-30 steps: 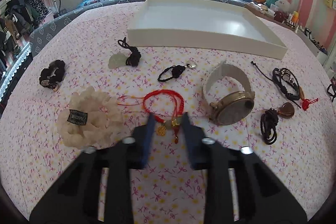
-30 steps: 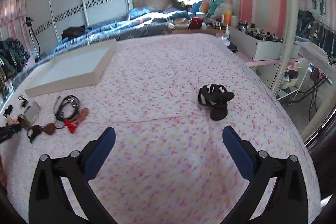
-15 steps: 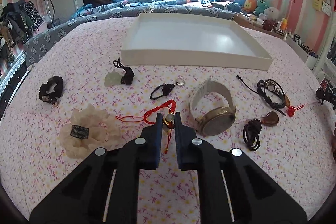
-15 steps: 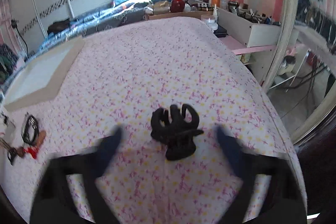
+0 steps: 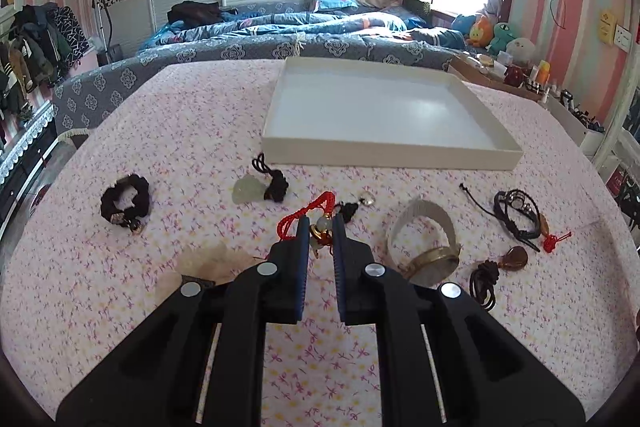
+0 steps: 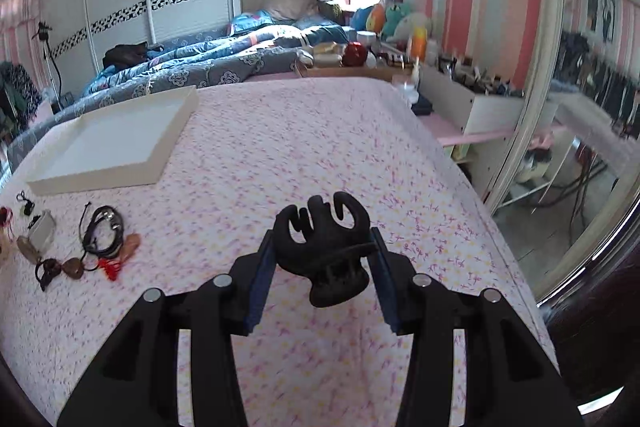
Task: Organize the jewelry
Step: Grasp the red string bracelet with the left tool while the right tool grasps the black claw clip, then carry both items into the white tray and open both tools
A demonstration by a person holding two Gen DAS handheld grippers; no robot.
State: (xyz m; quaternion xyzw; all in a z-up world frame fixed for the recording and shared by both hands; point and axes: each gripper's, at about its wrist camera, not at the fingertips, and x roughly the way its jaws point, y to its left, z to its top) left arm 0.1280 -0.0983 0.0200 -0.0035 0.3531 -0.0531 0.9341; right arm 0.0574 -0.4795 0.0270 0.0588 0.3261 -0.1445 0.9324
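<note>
My left gripper (image 5: 321, 223) is shut on a red cord bracelet (image 5: 308, 215) with a pale bead and gold charm, held above the pink flowered tablecloth. The white tray (image 5: 384, 151) lies beyond it, empty. My right gripper (image 6: 323, 247) is shut on a black claw hair clip (image 6: 324, 247), lifted off the cloth. The tray (image 6: 168, 143) shows at the left in the right wrist view.
On the cloth lie a black scrunchie (image 5: 125, 203), a jade pendant on black cord (image 5: 260, 187), a watch (image 5: 430, 251), a black leather bracelet (image 5: 516, 215), a brown pendant (image 5: 500, 267) and a cream scrunchie (image 5: 208, 263). A bed stands behind; shelves stand right.
My left gripper closed on the red bracelet and lifted it. My right gripper moved onto the black hair clip, closed on it and raised it.
</note>
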